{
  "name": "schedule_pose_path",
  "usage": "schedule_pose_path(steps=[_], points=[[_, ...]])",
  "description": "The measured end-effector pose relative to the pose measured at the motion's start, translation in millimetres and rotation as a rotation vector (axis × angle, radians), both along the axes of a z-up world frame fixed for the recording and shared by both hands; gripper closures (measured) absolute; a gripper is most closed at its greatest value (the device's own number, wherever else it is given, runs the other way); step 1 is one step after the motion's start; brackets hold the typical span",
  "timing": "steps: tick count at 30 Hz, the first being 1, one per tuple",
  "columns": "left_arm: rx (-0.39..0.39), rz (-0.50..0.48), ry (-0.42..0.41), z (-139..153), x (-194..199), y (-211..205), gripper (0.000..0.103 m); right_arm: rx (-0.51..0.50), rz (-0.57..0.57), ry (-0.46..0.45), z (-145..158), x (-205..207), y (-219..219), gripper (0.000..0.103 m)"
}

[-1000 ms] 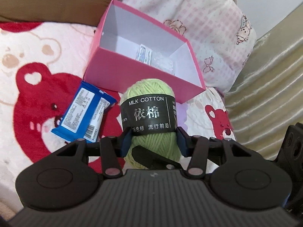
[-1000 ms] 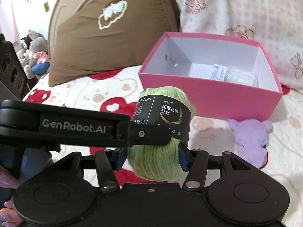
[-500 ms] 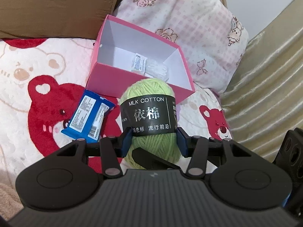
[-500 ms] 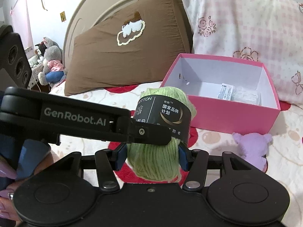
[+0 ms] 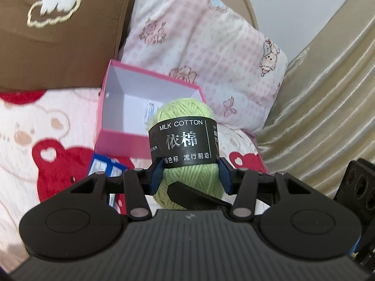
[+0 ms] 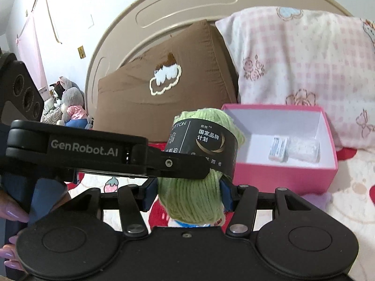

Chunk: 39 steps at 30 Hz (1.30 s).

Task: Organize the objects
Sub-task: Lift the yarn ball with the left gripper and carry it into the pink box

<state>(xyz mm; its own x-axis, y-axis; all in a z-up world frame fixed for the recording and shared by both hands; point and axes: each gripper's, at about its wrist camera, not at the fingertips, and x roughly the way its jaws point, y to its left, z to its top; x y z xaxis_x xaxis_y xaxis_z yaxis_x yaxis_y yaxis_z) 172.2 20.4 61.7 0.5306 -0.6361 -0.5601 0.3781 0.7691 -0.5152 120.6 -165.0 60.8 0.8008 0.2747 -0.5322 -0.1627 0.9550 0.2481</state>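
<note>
A ball of light green yarn with a black "MILK COTTON" band hangs above the bear-print blanket, held from two sides. My left gripper is shut on its lower half, blue pads pressing both flanks. My right gripper is shut on the same yarn ball. The left gripper's black finger crosses in from the left in the right wrist view. Beyond the ball stands an open pink box with white inside. In the right wrist view the pink box holds two small packets.
A blue snack packet lies on the blanket in front of the box. A purple plush peeks out beside the box. A brown pillow and a pink checked pillow lean on the headboard. Gold fabric drapes at the right.
Both grippers have risen with the yarn ball still held between them. The box, packet and blanket now sit lower and farther off, and more of the pillows and headboard shows.
</note>
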Motion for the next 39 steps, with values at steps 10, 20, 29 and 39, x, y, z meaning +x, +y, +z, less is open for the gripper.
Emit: schedule_pose_path(steps=[10, 20, 29, 39], points=[[-0.05, 0.022, -0.012, 22, 63, 1, 0.055, -0.02, 0.005, -0.024, 25, 47, -10, 0.042], [-0.049, 0.024, 0.035, 14, 157, -11, 0.055, 0.02, -0.013, -0.004, 27, 131, -29, 0.042], [-0.093, 0.005, 0.144, -54, 216, -20, 0.055, 0.09, -0.02, 0.15, -24, 202, -64, 0.042], [-0.025, -0.02, 0.104, -103, 237, -46, 0.055, 0.088, -0.061, 0.169, -79, 226, -79, 0.045]])
